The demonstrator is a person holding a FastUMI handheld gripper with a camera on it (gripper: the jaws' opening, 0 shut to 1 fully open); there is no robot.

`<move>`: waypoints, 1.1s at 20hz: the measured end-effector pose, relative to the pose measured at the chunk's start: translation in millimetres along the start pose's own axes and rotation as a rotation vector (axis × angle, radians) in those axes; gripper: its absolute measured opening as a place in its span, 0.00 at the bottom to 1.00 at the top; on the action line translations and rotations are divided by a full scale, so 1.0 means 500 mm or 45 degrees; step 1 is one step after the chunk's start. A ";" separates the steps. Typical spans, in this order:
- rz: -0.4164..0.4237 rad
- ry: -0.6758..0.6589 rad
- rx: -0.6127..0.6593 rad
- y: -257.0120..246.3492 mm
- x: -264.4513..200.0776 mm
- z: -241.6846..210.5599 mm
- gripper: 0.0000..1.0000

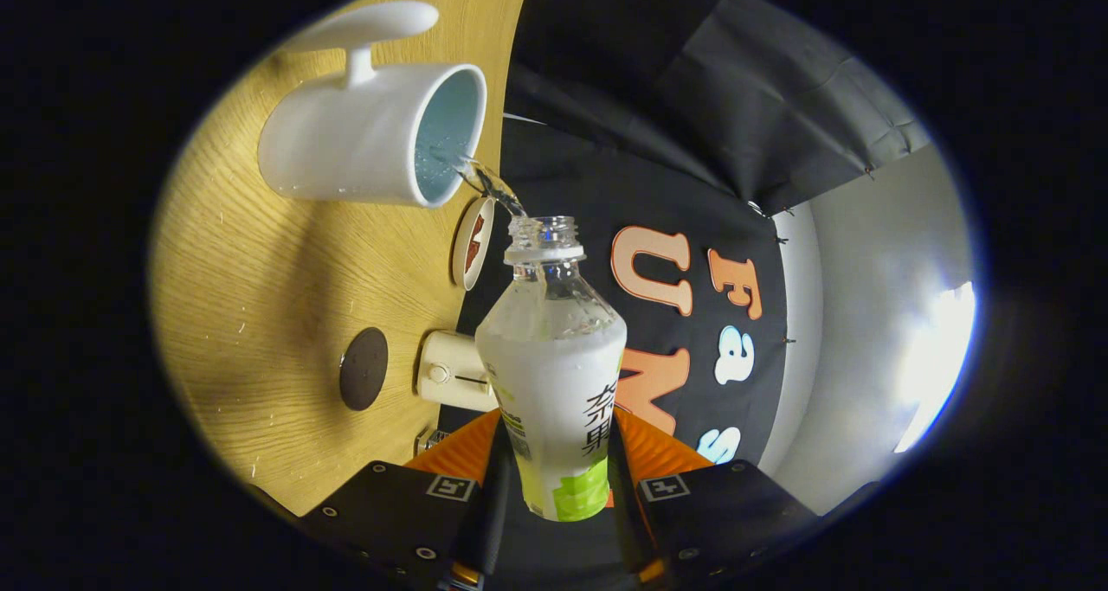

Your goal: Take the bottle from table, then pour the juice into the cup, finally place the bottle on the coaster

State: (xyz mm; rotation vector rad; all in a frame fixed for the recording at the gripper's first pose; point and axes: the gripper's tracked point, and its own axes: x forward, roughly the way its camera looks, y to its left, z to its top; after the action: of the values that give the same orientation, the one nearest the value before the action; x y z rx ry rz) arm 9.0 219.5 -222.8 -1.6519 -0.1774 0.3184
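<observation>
Here, bottle (554, 375) clamped between jaws, liquid streaming into cup (372, 137)

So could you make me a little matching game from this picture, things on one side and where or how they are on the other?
Things:
1. clear plastic bottle with green label
2. white ceramic cup
3. dark brown round coaster
4. clear stream of liquid

States:
A. lying bare on the wooden table
B. held between the jaws, uncapped
C. running from bottle mouth into cup
D. catching the liquid

Pairs: 1-B, 2-D, 3-A, 4-C

Bare table (260, 297) between cup (363, 141) and dark coaster (363, 369) (cream box (450, 372) beside it).
</observation>
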 end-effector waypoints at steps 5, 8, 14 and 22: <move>-0.028 -0.005 -0.028 -0.021 0.012 -0.007 0.54; -0.044 -0.015 -0.047 -0.029 0.014 -0.003 0.54; -0.049 -0.049 -0.098 -0.025 0.012 0.011 0.54; -0.064 -0.088 -0.181 -0.022 0.015 0.026 0.54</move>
State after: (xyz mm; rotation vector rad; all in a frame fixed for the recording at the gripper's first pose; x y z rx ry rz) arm 12.7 235.2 -213.8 -1.7745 -0.2992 0.3311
